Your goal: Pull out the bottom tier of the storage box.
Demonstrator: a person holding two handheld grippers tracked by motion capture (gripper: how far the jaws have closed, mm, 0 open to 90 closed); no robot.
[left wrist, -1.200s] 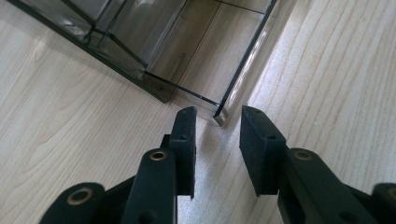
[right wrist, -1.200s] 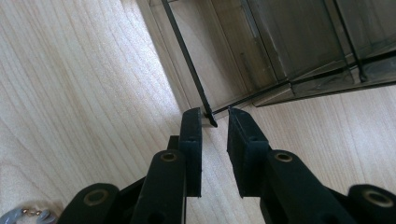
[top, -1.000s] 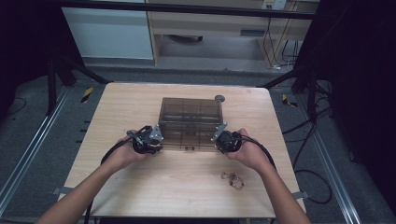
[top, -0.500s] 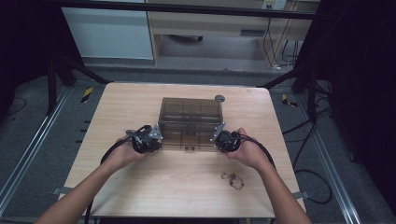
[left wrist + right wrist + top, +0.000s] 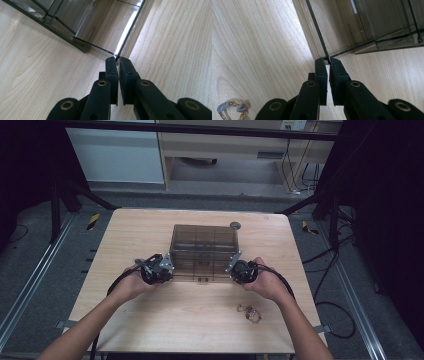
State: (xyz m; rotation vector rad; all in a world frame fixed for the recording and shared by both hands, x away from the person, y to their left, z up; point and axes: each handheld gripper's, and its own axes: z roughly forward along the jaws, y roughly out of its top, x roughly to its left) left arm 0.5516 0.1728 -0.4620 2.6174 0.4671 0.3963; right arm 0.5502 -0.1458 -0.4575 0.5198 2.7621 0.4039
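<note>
At the smoky box's [image 5: 204, 251] near corners, both grippers' fingers [image 5: 111, 72] [image 5: 321, 72] are pinched together on its thin lid edge.

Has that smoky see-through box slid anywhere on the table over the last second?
No. The box sits where it did, judged against the small round disc beside its far right corner; both grippers stay at its near corners.

My left gripper [image 5: 161, 266] sits at the smoky clear box [image 5: 204, 251]'s seven o'clock corner, my right gripper [image 5: 238, 268] at its five o'clock corner. A small round grey piece [image 5: 235, 225] lies at the box's one o'clock. A little chain trinket [image 5: 249, 312] rests near my right hand [image 5: 268, 282].
</note>
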